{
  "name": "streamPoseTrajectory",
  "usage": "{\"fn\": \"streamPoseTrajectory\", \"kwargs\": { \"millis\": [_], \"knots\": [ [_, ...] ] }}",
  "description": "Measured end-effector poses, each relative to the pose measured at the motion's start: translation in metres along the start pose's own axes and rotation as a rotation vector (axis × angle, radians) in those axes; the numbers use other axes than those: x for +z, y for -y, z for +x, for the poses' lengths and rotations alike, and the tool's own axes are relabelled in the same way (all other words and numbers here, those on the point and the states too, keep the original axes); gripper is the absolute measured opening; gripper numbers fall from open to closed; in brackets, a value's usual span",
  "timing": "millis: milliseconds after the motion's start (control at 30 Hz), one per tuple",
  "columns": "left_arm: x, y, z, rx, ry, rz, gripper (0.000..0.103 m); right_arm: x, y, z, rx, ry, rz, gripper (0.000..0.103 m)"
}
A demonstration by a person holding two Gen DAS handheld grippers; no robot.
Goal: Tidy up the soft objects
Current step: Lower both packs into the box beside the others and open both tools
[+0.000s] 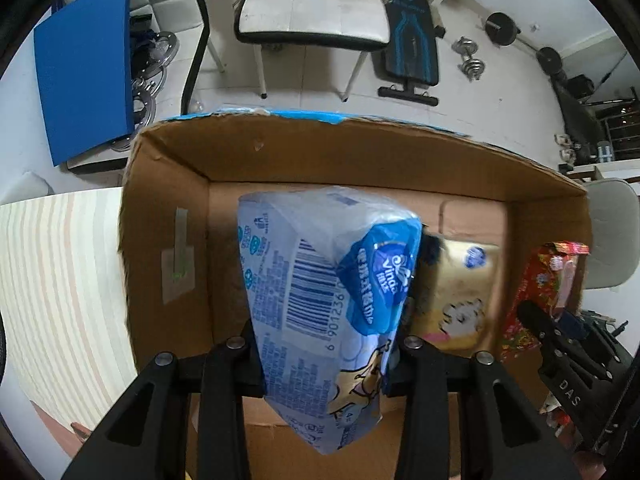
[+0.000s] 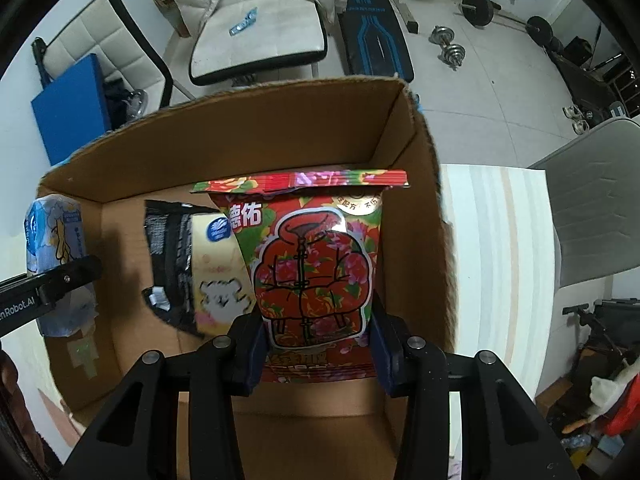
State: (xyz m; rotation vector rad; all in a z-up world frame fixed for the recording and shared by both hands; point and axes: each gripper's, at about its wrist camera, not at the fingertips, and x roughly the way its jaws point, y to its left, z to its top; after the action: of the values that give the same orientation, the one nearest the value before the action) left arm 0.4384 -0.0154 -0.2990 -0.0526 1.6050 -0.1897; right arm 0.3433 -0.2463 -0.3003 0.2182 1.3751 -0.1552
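Over the box, left side: left gripper (image 1: 326,354) clamps a blue tissue pack (image 1: 320,280) by its lower end; the pack hangs above the open cardboard box (image 1: 168,208), not yet resting on the floor of it
Left-side risk: the wrapper is slick film and the jaws squeeze soft contents, so the pack could slide out or tip sideways on release; it sits skewed in the jaws, which would likely land it on an edge
Box floor, middle: a yellow tissue pack (image 2: 218,264) lies flat, with a dark packet (image 2: 168,256) just beside it on its left
Middle risk: little bare floor shows between these and the blue pack, so a drop from the left may land on top and leave a leaning pile
Box, right side: right gripper (image 2: 316,354) is closed on a red floral pack (image 2: 312,264), held upright near the right wall of the box
Right-side risk: the crimped top seal could catch the wall and fold; both grippers are near each other over one box, so lowering together invites a knock
Table (image 1: 60,272): striped, box stands at its far edge; a hard push could shove it off
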Motion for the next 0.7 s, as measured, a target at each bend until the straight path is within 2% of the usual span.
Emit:
{"fn": "streamPoseTrajectory", "kwargs": {
  "millis": [100,167,200,233,267,300,367,433,467,500,567,633,700],
  "knots": [
    [0.006,-0.003,0.010,0.021,-0.037,-0.024,0.041,0.006,-0.002,0.011,-0.019,-0.013,-0.010,0.047],
    [0.008,-0.002,0.011,0.033,-0.028,-0.014,0.056,0.008,-0.003,0.015,-0.018,-0.014,-0.012,0.049],
    [0.008,-0.002,0.010,0.033,-0.020,-0.011,0.061,0.009,-0.003,0.016,-0.020,-0.008,-0.013,0.053],
    [0.008,-0.001,0.008,0.024,-0.011,-0.007,0.072,0.012,-0.005,0.019,-0.023,-0.004,-0.017,0.057],
    [0.007,-0.001,0.006,0.021,-0.002,-0.006,0.080,0.013,-0.005,0.019,-0.017,-0.003,-0.012,0.067],
    [0.007,-0.001,0.004,0.020,0.006,-0.003,0.082,0.013,-0.005,0.018,-0.009,-0.003,-0.007,0.073],
    [0.002,0.000,-0.002,0.033,0.030,0.008,0.089,0.011,-0.006,0.015,-0.005,0.001,-0.011,0.073],
    [-0.004,0.001,-0.007,0.048,0.051,0.023,0.097,0.009,-0.007,0.012,-0.009,0.005,-0.019,0.078],
    [-0.007,0.001,-0.010,0.056,0.063,0.026,0.098,0.006,-0.008,0.010,-0.002,0.003,-0.021,0.088],
    [-0.010,0.002,-0.012,0.062,0.076,0.031,0.099,0.003,-0.010,0.008,0.003,0.002,-0.024,0.093],
    [-0.017,0.002,-0.016,0.072,0.091,0.035,0.100,-0.002,-0.012,0.003,0.011,0.006,-0.029,0.094],
    [-0.026,0.001,-0.020,0.074,0.105,0.036,0.101,-0.007,-0.016,-0.001,0.006,0.010,-0.040,0.103],
    [-0.036,0.000,-0.025,0.077,0.123,0.035,0.101,-0.014,-0.019,-0.005,-0.006,0.022,-0.052,0.103]
  ]
}}
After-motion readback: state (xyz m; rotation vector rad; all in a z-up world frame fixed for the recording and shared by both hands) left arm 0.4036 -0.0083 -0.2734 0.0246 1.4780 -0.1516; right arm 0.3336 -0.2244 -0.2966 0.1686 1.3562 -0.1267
